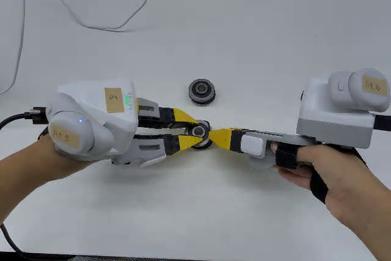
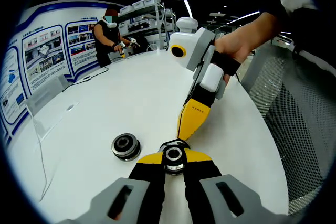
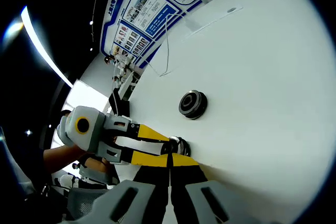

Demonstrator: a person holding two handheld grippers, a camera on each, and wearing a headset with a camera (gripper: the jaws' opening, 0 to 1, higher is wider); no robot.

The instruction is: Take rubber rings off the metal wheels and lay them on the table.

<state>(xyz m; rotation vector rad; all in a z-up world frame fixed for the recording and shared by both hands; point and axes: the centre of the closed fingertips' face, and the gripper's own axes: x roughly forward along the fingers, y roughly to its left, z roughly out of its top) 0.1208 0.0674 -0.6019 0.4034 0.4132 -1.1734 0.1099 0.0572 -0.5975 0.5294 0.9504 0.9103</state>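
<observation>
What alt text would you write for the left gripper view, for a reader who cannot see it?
The left gripper, with yellow-tipped jaws, clamps a small round metal wheel at a white table. The right gripper, reaching in from the upper right, pinches the wheel's black rubber ring. A second ringed metal wheel lies left on the table.

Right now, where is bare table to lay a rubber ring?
Bare white table right of the loose black-rimmed metal wheel, and the near edge. Crowded centre: left hand-held gripper and right hand-held gripper meet on a second wheel.
</observation>
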